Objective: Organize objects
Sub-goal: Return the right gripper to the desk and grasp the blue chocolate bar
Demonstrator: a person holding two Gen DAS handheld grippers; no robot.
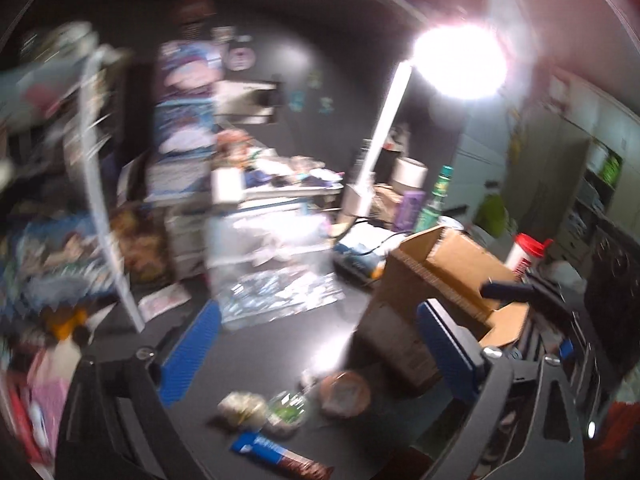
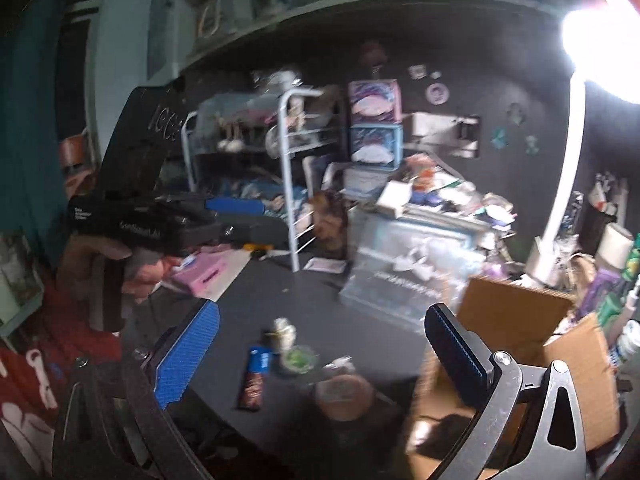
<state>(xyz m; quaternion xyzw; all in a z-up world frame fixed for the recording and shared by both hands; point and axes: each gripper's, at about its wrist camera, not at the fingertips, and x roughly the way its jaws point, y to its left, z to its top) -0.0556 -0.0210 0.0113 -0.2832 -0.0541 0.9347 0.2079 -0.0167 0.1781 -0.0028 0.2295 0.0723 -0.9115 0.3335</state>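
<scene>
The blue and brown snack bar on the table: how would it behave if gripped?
The snack bar lies flat and looks thin, so probably light. Its wrapper looks glossy, so it may slip or crinkle between pads. It seems unlikely to roll; a push would probably slide it across the dark table.

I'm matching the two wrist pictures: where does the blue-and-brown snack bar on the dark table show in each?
Left wrist: snack bar, bottom centre, lying slantwise below the small tubs.
Right wrist: snack bar, lower centre-left, nearly upright in frame.
Shared landmark: cardboard box, right of it.
</scene>
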